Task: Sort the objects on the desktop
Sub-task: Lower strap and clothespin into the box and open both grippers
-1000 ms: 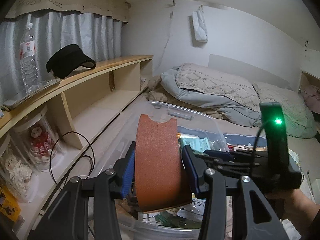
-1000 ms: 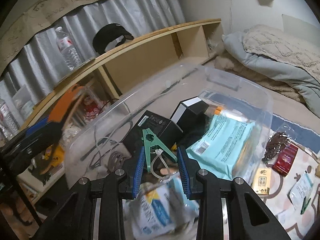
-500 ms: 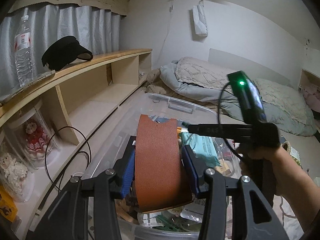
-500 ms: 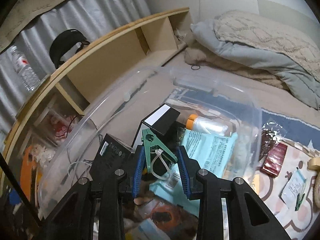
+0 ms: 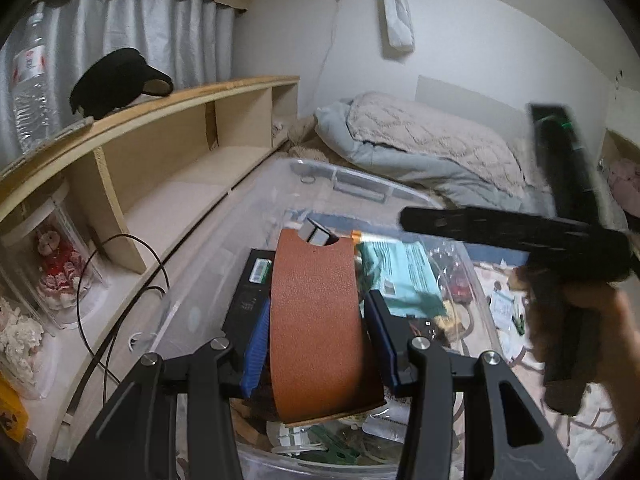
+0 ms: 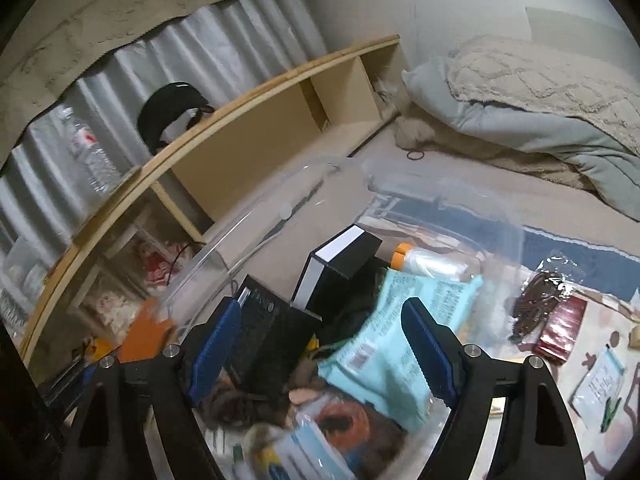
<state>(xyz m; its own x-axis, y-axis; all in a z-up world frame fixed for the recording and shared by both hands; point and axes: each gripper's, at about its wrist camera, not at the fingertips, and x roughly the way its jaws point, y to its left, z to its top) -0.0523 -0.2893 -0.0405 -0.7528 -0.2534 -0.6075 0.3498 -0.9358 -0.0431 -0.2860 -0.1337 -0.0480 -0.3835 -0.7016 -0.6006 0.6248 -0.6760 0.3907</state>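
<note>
My left gripper [image 5: 316,340] is shut on a brown leather sleeve [image 5: 316,320] and holds it upright over the clear plastic bin [image 5: 340,178]. My right gripper [image 6: 324,348] is open and empty above the same bin [image 6: 280,196]; it shows blurred at the right of the left wrist view [image 5: 520,228]. The bin holds black boxes [image 6: 340,264], a teal packet [image 6: 396,332], an orange-capped bottle [image 6: 428,262] and several other items. The green clip is not visible.
A wooden shelf unit [image 5: 168,136] runs along the left with a water bottle [image 5: 28,80] and black visor [image 5: 116,80] on top. A bed with blankets [image 5: 432,148] lies behind. Snack packets [image 6: 556,324] lie on the mat right of the bin.
My right gripper has opened and the green clip it held is gone from its jaws. It also lifted and moved right. My left gripper still holds the brown sleeve.
</note>
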